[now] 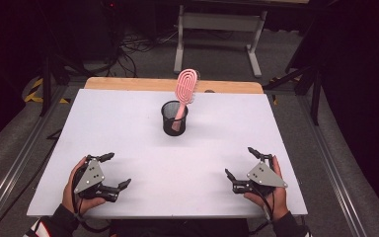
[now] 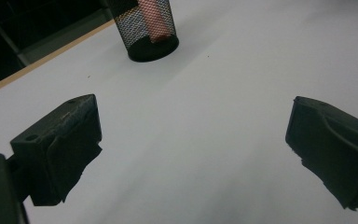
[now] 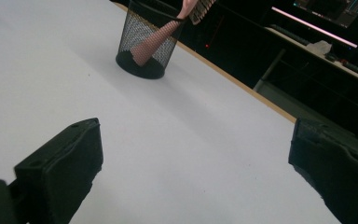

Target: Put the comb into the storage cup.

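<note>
We hold the left gripper (image 1: 114, 171) at the lower left of the high view and the right gripper (image 1: 241, 163) at the lower right, each with its jaws spread wide and nothing between them, both low over the near edge of the white table (image 1: 128, 128). We judge that we are at the very start: neither tool is near anything, and the thing ahead of us is the pink hairbrush (image 1: 184, 94), which stands handle-down in the black mesh cup (image 1: 174, 118) at the upper centre of the frame, well apart from both grippers. Its looped, oval head leans out over the cup's rim toward the far wooden edge. The next move likely calls for one gripper to travel forward and pinch the brush by its neck above the rim, perhaps while the other steadies the cup, since the light mesh could tip or drag along.
</note>
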Tool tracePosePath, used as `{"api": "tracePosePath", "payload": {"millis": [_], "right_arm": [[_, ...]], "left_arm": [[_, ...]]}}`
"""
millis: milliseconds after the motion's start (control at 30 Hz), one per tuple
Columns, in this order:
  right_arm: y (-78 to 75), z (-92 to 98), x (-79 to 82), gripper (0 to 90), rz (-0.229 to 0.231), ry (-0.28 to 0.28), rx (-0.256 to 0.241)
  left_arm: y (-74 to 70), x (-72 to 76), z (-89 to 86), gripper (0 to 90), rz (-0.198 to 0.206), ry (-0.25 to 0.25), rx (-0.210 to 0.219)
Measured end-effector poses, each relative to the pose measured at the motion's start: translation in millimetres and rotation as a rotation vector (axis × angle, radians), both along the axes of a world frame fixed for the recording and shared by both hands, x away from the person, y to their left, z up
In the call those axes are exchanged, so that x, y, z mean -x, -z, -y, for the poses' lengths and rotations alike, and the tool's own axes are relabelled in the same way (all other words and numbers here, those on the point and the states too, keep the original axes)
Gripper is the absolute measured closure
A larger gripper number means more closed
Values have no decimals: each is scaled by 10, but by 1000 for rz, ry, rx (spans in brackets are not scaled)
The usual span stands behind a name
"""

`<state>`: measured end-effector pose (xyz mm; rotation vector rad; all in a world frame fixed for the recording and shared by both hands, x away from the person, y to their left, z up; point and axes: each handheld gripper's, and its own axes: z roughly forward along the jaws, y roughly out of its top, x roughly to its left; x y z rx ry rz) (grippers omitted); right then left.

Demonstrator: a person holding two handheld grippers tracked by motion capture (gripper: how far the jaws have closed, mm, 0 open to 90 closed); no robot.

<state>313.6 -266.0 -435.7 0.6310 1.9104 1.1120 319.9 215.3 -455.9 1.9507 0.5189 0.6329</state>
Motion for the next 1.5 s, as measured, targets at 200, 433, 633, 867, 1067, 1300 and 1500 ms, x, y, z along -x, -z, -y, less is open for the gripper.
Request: {"api": "tracePosePath", "payload": {"millis": [200,433,633,867,1067,1300,1500], "right_arm": [[82,75,23,35,-33,2,-26],[186,130,54,34,-69,10,-19],[214,99,38,34,-82,-2,-23],[198,92,46,35,-68,-2,-20],[179,84,51,35,-55,4,-21],[167,89,54,38,-47,12,-31],[166,90,57,37,-48,7,-34]], "left_arm": [[-5,5,-1,44,2,2,5],[-17,9,2,43,6,2,8],[-11,11,6,42,7,1,0],[-18,23,18,41,16,9,-5],[-18,27,6,41,15,10,-4],[-14,26,12,41,14,7,-7],[-14,21,19,41,14,8,-10]]}}
